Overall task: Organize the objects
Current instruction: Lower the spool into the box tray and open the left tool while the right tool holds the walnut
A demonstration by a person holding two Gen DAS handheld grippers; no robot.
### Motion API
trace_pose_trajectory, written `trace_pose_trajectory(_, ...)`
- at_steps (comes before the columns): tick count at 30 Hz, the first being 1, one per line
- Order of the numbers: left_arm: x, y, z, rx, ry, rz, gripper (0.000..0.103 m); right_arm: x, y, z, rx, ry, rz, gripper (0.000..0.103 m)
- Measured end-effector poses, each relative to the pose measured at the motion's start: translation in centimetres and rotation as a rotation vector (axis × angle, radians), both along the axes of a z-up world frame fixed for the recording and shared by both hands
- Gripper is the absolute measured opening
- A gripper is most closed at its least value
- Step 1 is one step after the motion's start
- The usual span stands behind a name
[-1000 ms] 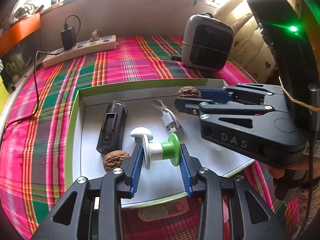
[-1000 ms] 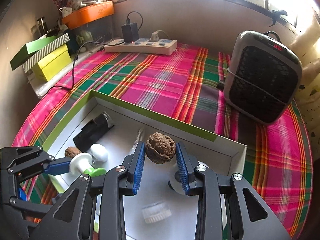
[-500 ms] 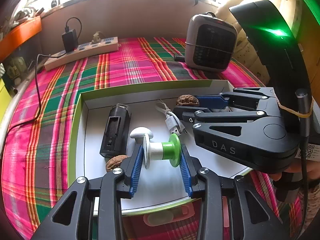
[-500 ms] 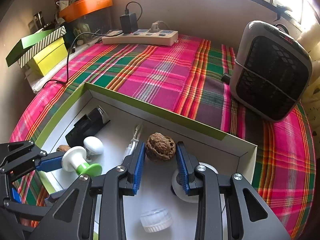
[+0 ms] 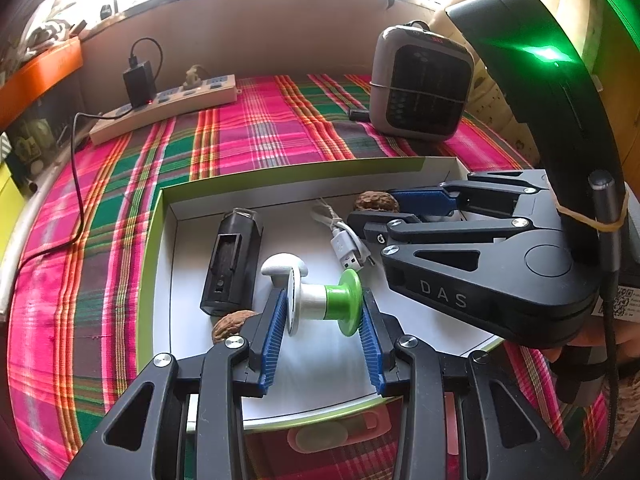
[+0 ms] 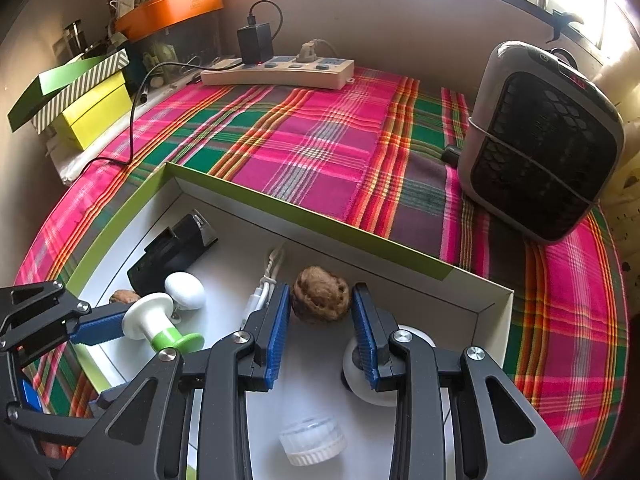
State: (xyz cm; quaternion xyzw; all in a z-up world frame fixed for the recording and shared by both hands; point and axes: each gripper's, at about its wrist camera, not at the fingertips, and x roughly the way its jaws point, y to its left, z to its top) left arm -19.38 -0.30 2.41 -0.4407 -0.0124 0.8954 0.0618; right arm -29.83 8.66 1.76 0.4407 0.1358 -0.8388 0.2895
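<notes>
A shallow white box with a green rim (image 5: 280,178) lies on the plaid cloth. My left gripper (image 5: 324,320) is shut on a white and green spool (image 5: 324,302), held crosswise over the box's near half. My right gripper (image 6: 320,312) is shut on a brown walnut (image 6: 320,300) near the box's far wall (image 6: 304,220). In the left wrist view the right gripper (image 5: 384,210) reaches in from the right with that walnut (image 5: 376,202) at its tips. The right wrist view shows the spool (image 6: 160,328) at the lower left.
In the box lie a black device (image 5: 234,260), a white USB cable (image 5: 346,244), a second walnut (image 5: 232,326), a white knob (image 5: 282,266), a clear cap (image 6: 312,440) and a white round piece (image 6: 376,376). A heater (image 5: 420,84) and a power strip (image 5: 168,104) stand behind.
Both grips hold as before. In the left wrist view the right gripper sits slightly lower in the picture with its walnut. The things in the box have not moved.
</notes>
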Motion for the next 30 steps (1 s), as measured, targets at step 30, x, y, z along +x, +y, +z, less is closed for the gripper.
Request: trace_pose_trajectory(30,0.3,-0.19,-0.18,-0.026,0.014,0.003,0.039,0.0,0.24,0.13,-0.014,0.001,-0.022,0.043)
